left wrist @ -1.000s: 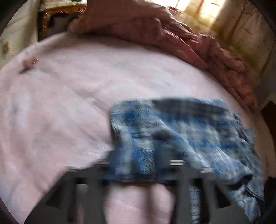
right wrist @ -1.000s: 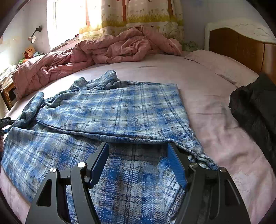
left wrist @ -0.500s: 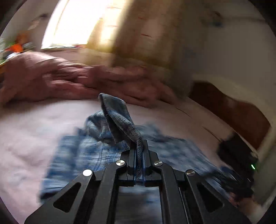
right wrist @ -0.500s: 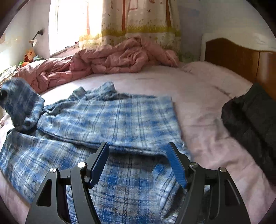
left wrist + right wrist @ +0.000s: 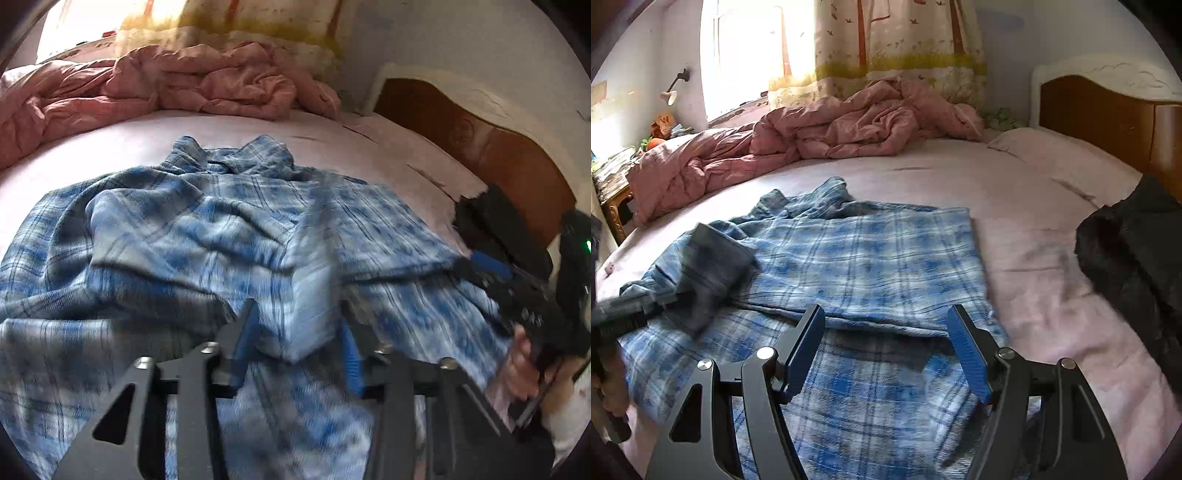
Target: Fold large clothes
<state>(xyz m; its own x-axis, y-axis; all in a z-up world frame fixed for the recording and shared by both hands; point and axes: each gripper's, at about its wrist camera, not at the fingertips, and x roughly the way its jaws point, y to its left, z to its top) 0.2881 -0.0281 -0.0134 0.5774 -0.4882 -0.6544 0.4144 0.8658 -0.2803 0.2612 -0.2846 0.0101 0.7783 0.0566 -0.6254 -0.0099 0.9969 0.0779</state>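
Thing to fold: a big blue checked shirt lies spread on the pink bed, its collar toward the far side.

Step now: I think a sleeve is being laid over the middle of the shirt. One side panel already lies folded flat across the body.

Left gripper: low over the near part of the shirt. Its fingers are spread apart. The sleeve end lies in the gap between them, but they are not pinching it. The picture is blurry there.

Right gripper: hangs just above the near hem, pointing across the bed at the curtain. Its fingers are spread wide and hold nothing.

Hands: the right hand shows at the edge of the left camera, wrapped round its handle.

Next move: I guess the sleeve needs smoothing flat. Then both grippers can pinch the near hem and carry it up toward the collar.

Watch out: the cloth is soft and may bunch up.

Nearby: a crumpled pink quilt at the far side and a black garment on the right, both apart from the shirt.
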